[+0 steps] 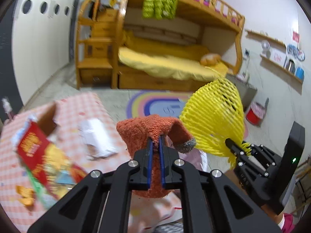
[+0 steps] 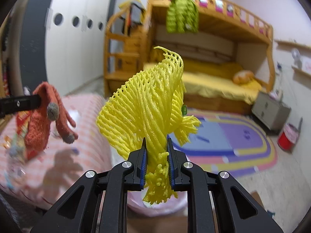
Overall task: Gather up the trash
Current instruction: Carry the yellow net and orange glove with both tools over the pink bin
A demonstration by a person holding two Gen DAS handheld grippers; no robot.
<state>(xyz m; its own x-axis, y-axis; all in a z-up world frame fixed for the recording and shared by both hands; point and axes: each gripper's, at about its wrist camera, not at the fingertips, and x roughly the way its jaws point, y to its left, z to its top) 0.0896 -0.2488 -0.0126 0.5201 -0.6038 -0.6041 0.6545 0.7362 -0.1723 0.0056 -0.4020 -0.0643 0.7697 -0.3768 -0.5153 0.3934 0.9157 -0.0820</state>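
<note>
Holding one soft thing in each set of tongs, with more trash left on the table.

At 9 o'clock in the left view, a red snack box [image 1: 34, 145] and crumpled white paper [image 1: 97, 137] lie on the pink checked table [image 1: 81, 104], not picked up yet. In the middle, the left gripper [image 1: 155, 141] is pinched tight on an orange knit glove [image 1: 143, 132]. At 3 o'clock, the right gripper [image 2: 156, 145] squeezes a yellow foam net [image 2: 147, 108]. A red bin [image 1: 253, 114] sits far off on the floor. The table things are blurry, and I cannot read the box.
</note>
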